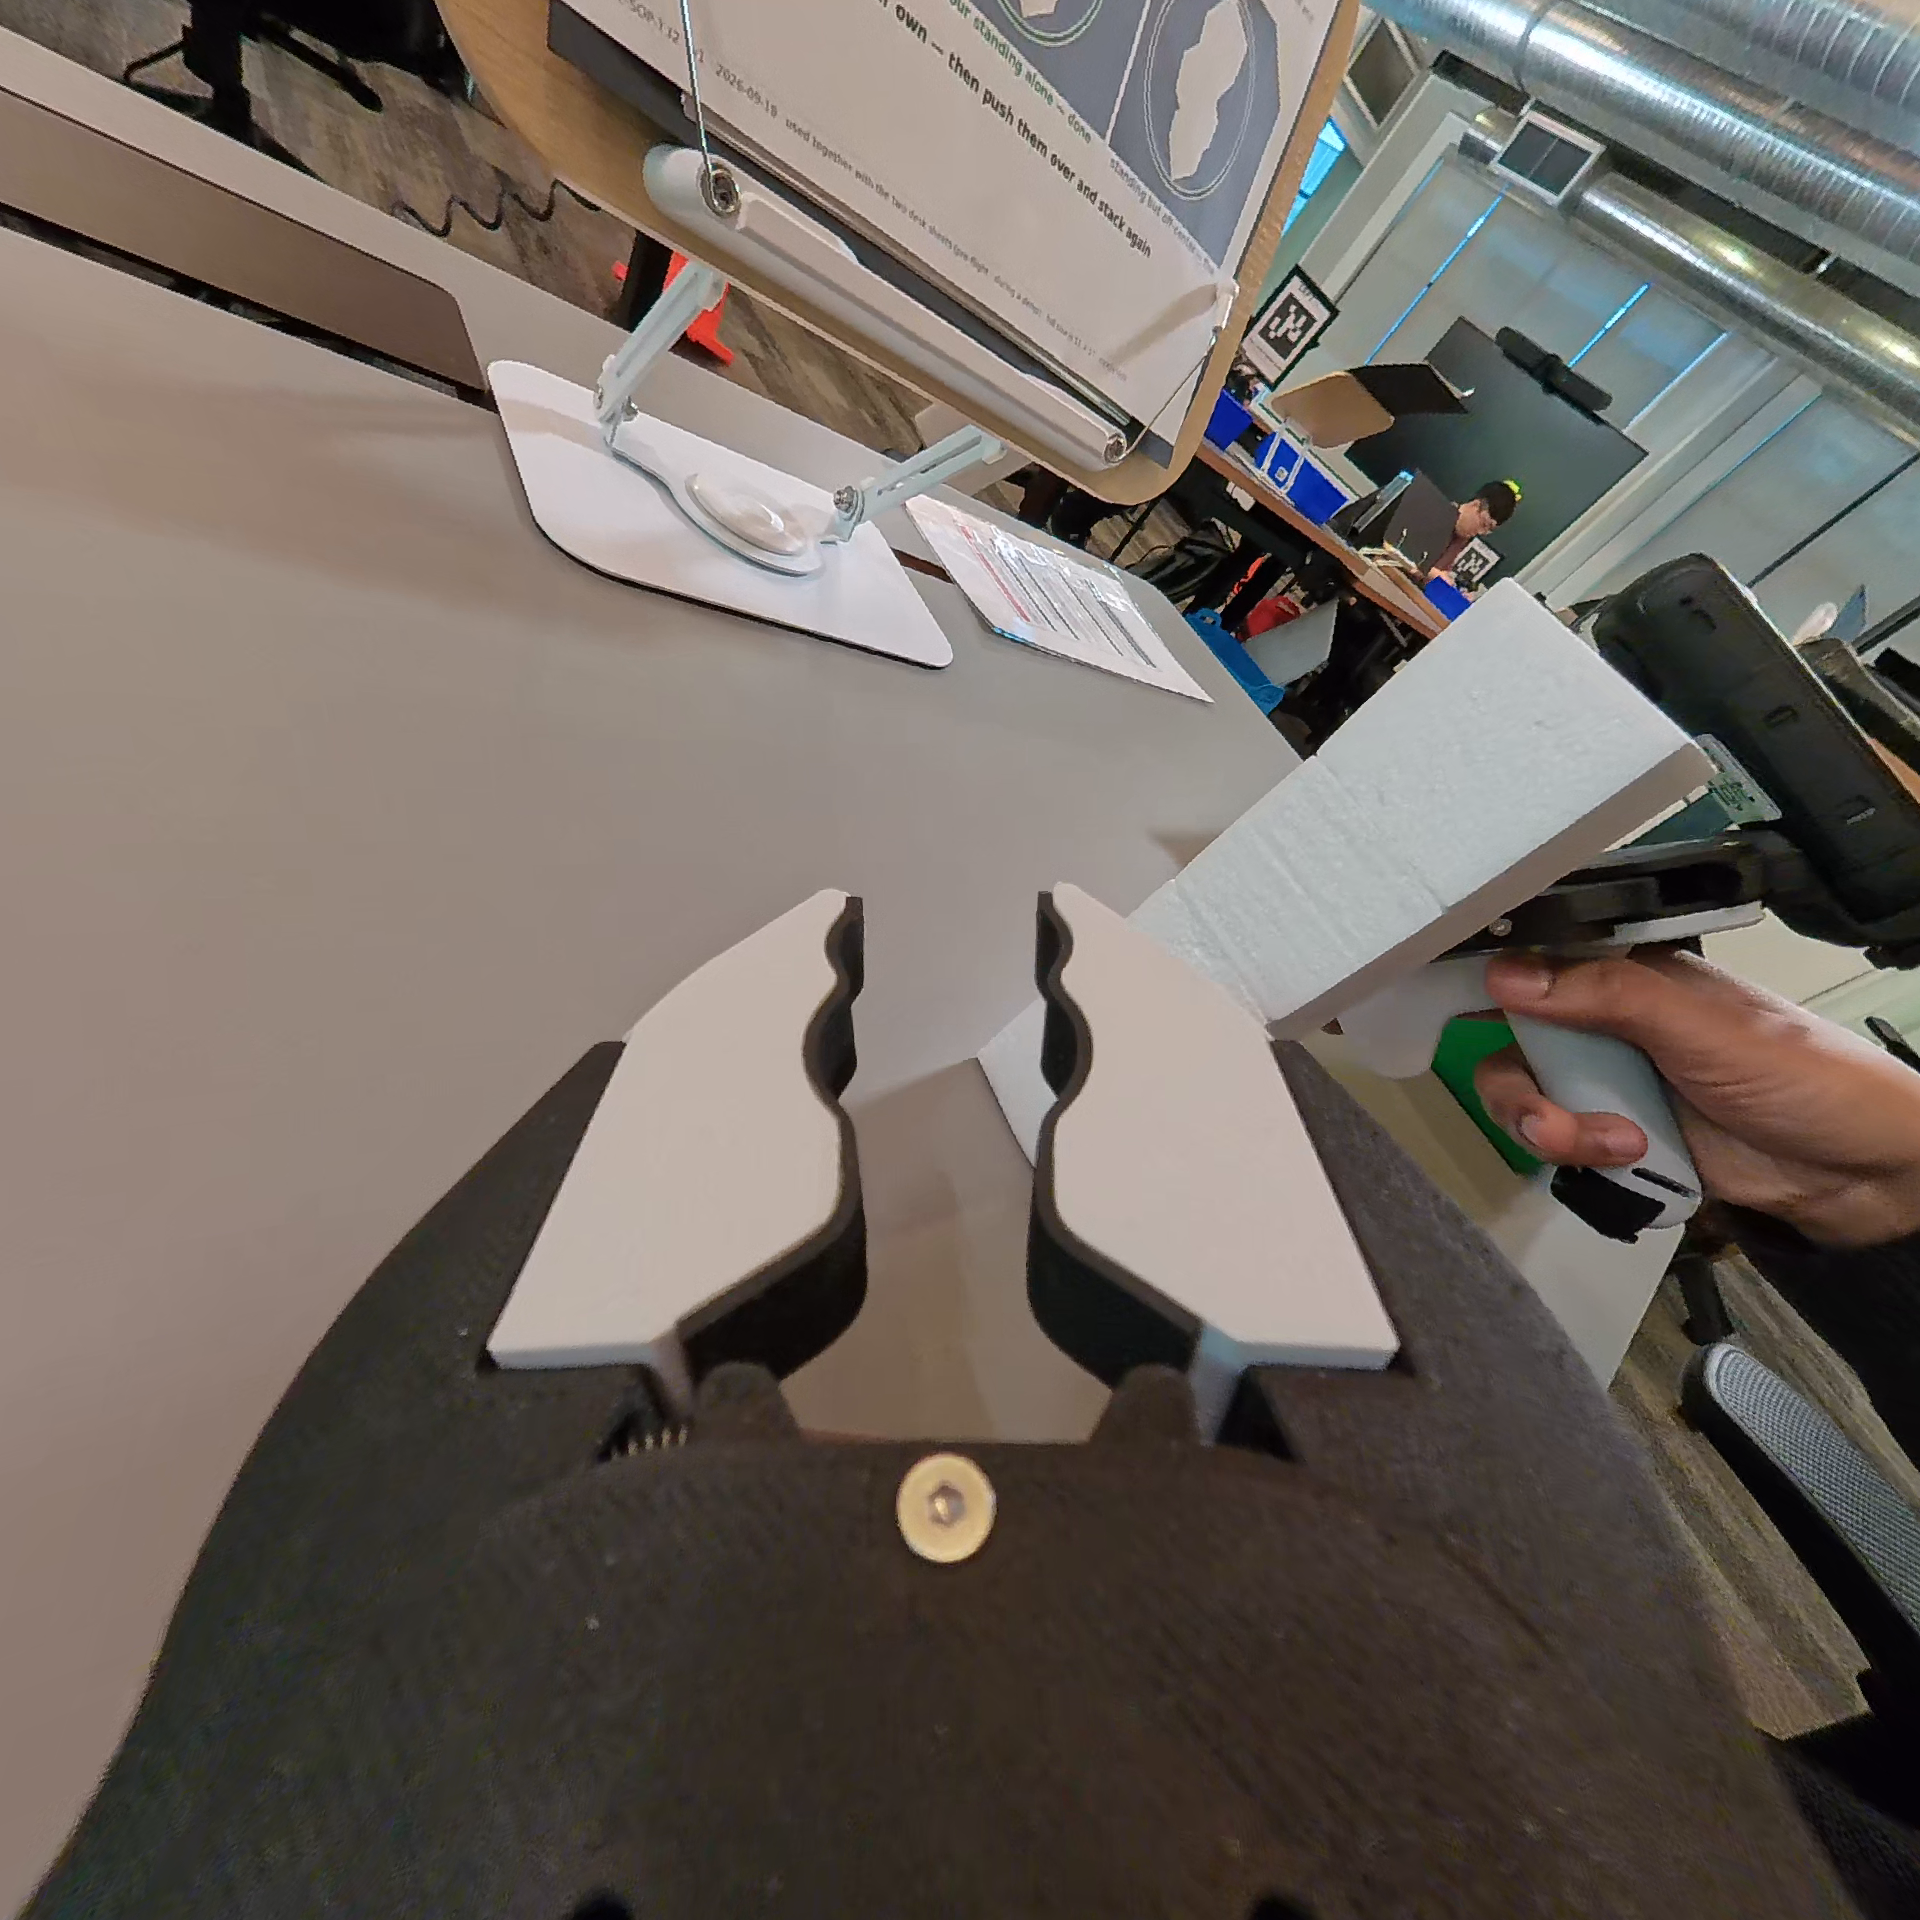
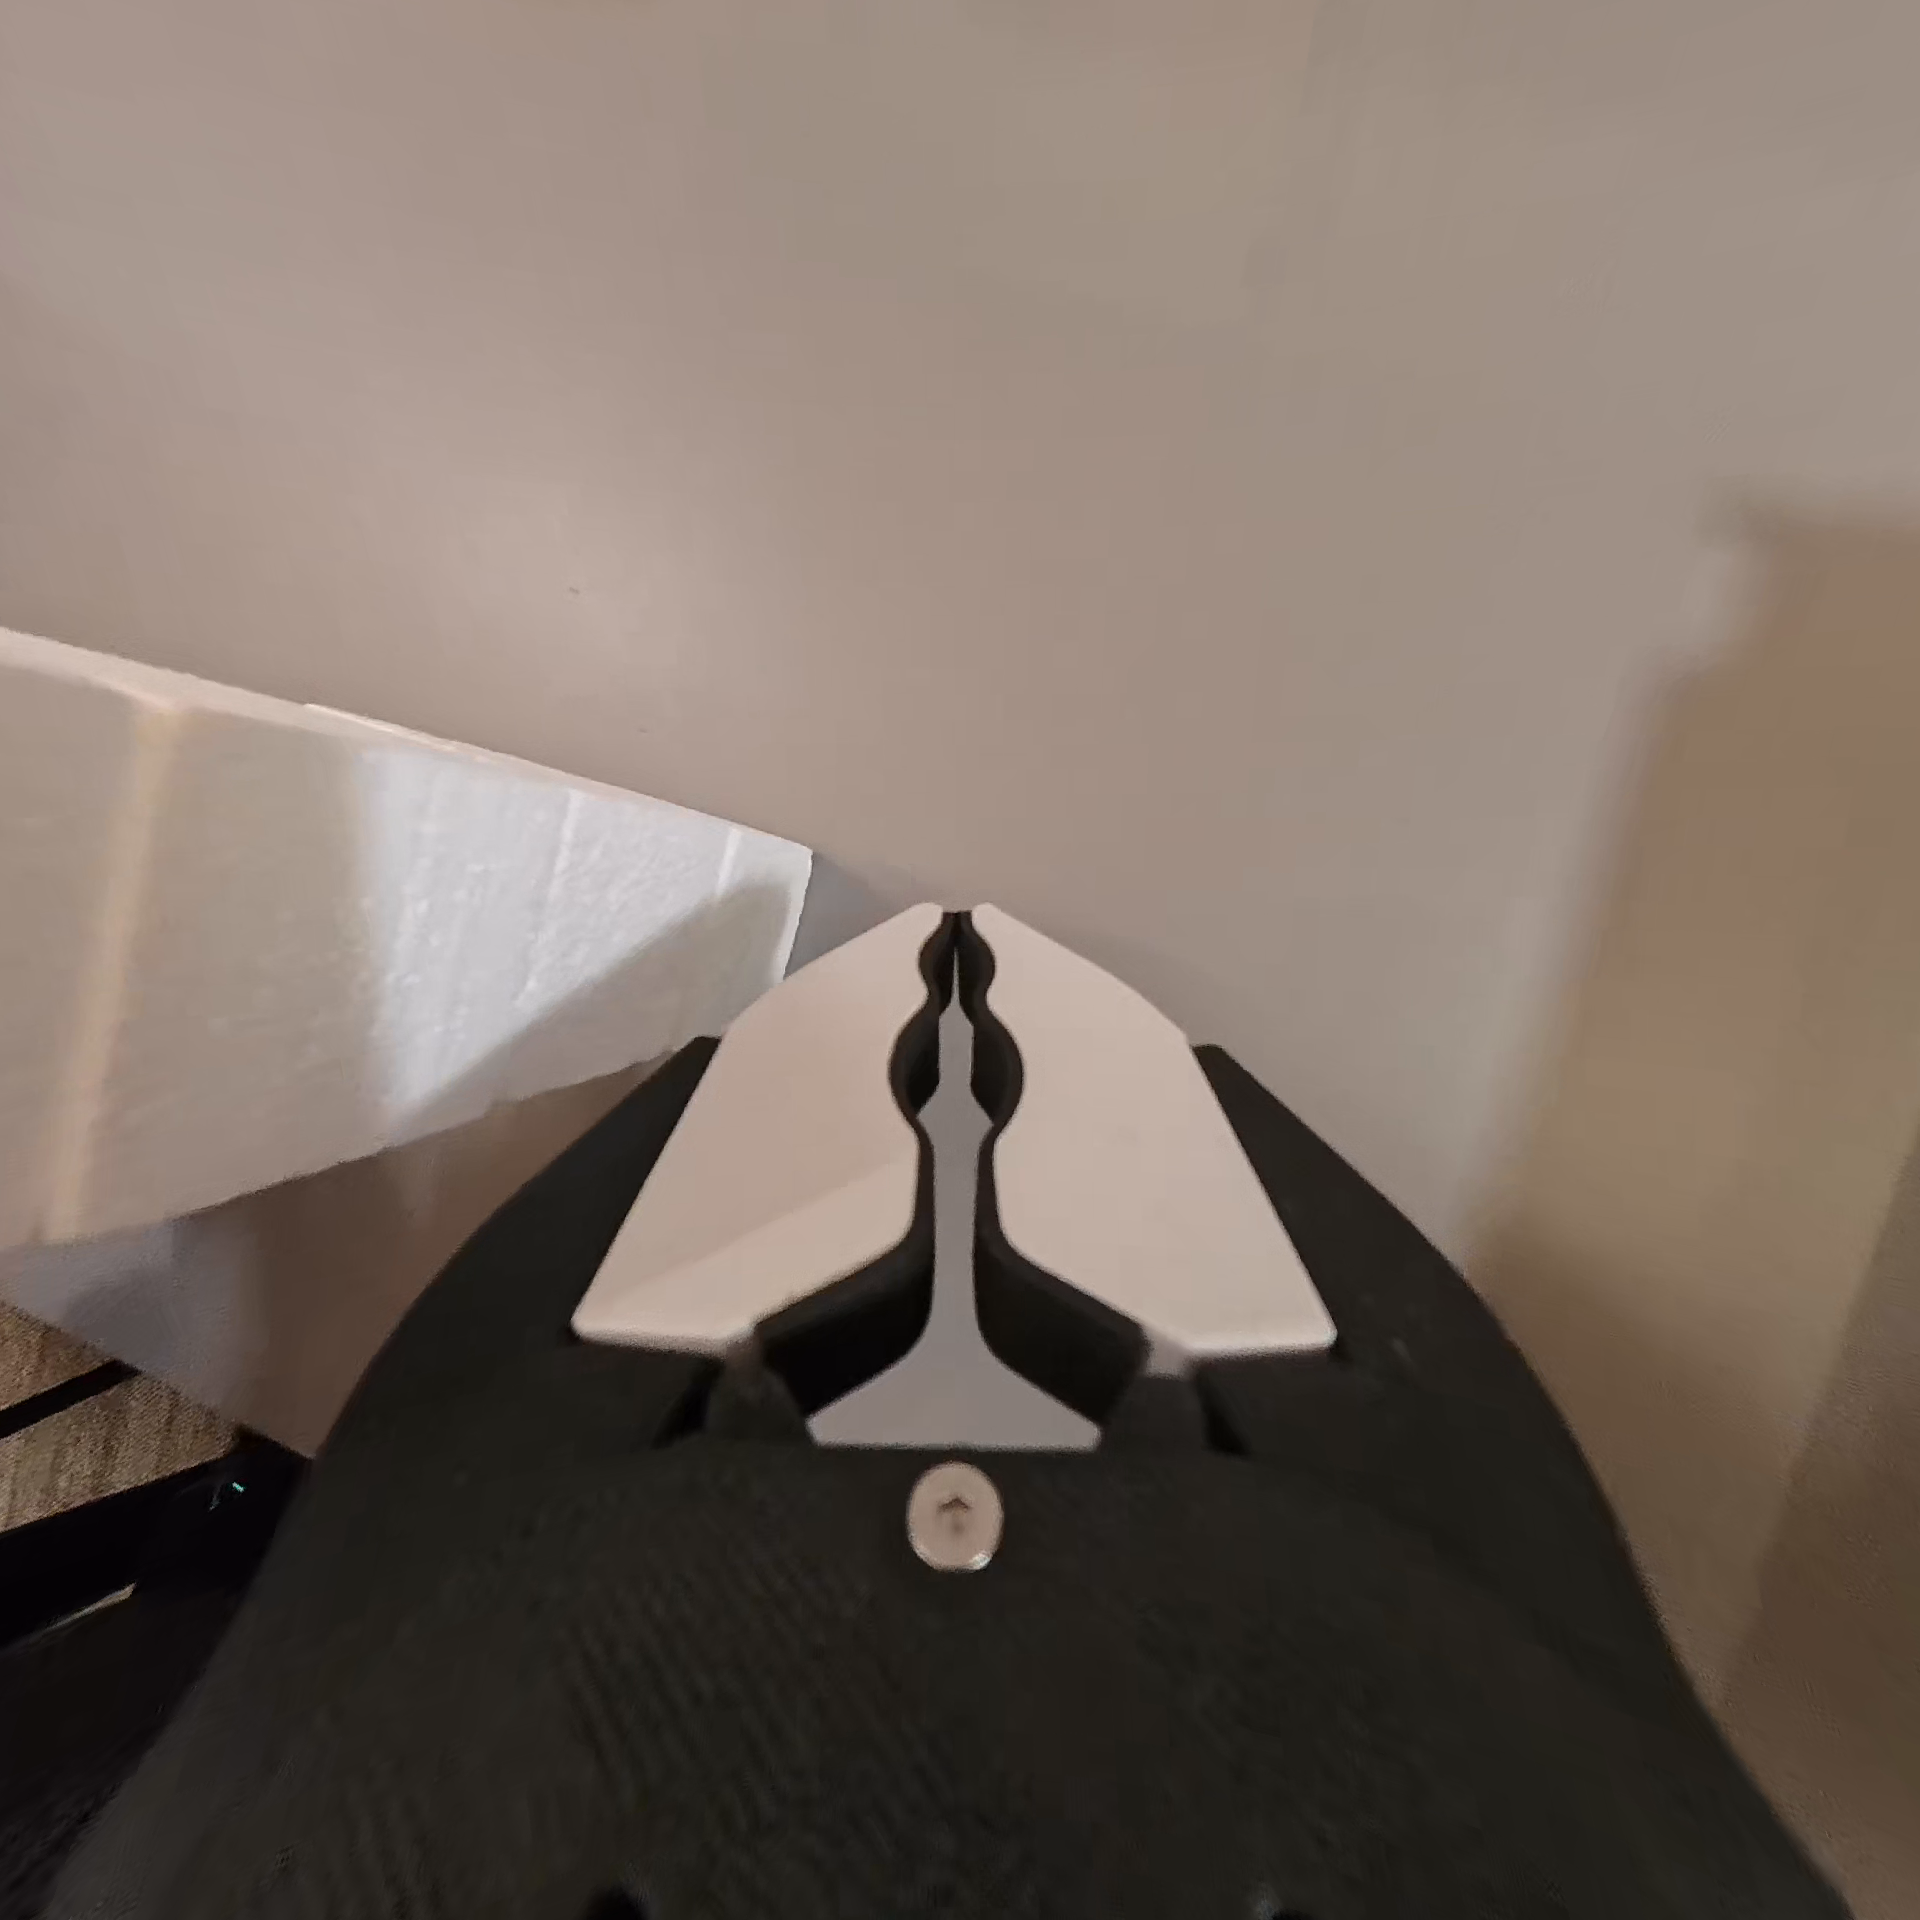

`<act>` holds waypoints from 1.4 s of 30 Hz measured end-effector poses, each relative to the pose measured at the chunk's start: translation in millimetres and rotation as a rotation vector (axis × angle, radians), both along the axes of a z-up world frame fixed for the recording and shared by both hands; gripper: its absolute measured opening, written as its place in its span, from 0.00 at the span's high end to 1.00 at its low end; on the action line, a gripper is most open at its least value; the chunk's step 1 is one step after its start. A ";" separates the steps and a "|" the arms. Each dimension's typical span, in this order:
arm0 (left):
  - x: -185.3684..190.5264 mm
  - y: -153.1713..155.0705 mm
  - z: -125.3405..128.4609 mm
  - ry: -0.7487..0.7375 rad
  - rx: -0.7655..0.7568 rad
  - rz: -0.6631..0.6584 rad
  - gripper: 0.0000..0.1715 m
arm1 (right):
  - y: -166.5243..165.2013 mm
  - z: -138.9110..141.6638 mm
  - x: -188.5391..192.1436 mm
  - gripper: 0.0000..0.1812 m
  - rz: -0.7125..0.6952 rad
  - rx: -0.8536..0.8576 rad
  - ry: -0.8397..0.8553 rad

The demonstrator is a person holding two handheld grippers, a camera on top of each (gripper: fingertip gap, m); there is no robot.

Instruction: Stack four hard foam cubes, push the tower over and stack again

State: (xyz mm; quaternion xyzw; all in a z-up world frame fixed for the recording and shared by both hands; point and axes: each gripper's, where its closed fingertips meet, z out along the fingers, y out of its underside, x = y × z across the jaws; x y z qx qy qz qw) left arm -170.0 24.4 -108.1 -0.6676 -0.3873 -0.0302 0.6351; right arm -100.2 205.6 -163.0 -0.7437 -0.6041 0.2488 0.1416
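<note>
Foam cubes (image 1: 1382,831) stand as a white column near the table's (image 1: 312,831) right edge; the tilted camera makes it look slanted, and seams mark at least three blocks, the count unclear. Right gripper (image 2: 954,916), fingertips pressed together on nothing, lies alongside the column, its flat flank seemingly touching — likely set that way to push the tower over broadside. Left gripper (image 1: 948,906) hangs just beside the base, parted and empty, probably ready to regather blocks.
</note>
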 end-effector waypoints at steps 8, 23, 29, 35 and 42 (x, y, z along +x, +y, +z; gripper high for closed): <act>0.6 0.4 1.1 0.006 0.003 -0.003 0.81 | 4.1 -2.9 0.8 1.00 -0.015 0.018 -0.025; 0.5 0.4 -0.2 -0.001 0.001 -0.002 0.81 | 5.7 -1.5 3.1 1.00 -0.005 0.010 -0.071; -0.5 -0.6 -0.2 0.000 -0.001 0.004 0.81 | 9.5 -5.6 4.0 1.00 -0.030 0.029 -0.092; -2.0 -2.0 -0.9 0.001 -0.009 0.016 0.81 | 17.5 -11.2 7.3 1.00 -0.071 0.081 -0.120; -3.6 -3.8 -1.2 0.010 -0.023 0.032 0.81 | 13.6 -18.1 12.5 1.00 -0.064 0.056 -0.181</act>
